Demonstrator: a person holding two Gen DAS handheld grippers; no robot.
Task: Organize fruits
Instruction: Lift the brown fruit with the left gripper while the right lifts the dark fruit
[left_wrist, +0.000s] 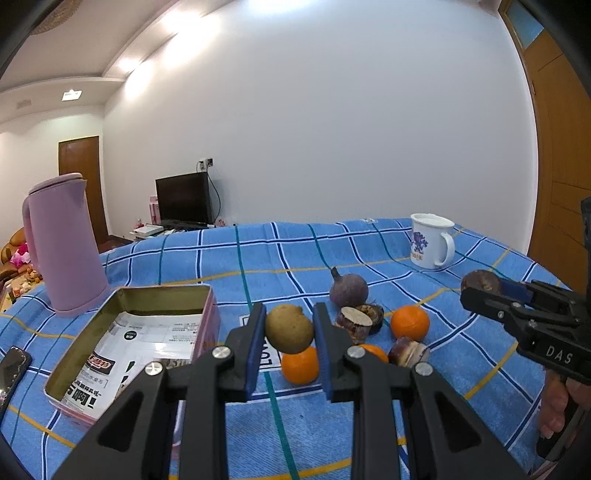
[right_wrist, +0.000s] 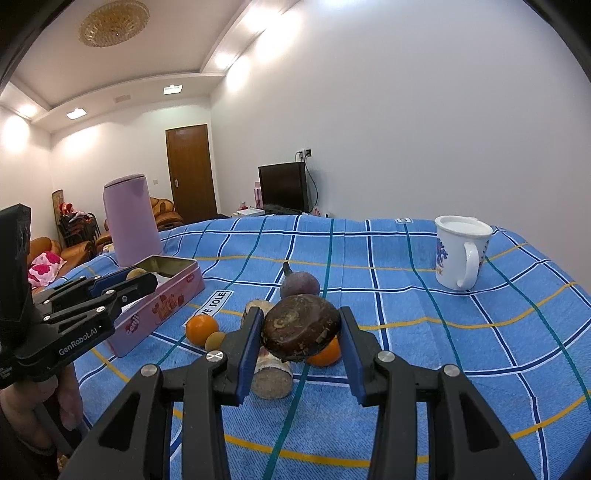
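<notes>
A: What is held?

B: A brown longan-like fruit (left_wrist: 289, 328) is clamped by the left gripper (left_wrist: 289, 332), a dark water chestnut (right_wrist: 301, 328) by the right gripper (right_wrist: 301, 332), both lifted near the pink tin (left_wrist: 129, 295).

A: Advice?

B: Each should be lowered inside the tin before release.

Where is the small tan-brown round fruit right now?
The tan-brown fruit is clamped in the left gripper, centre of the left wrist view, lifted above an orange, right of the open pink tin.
</notes>
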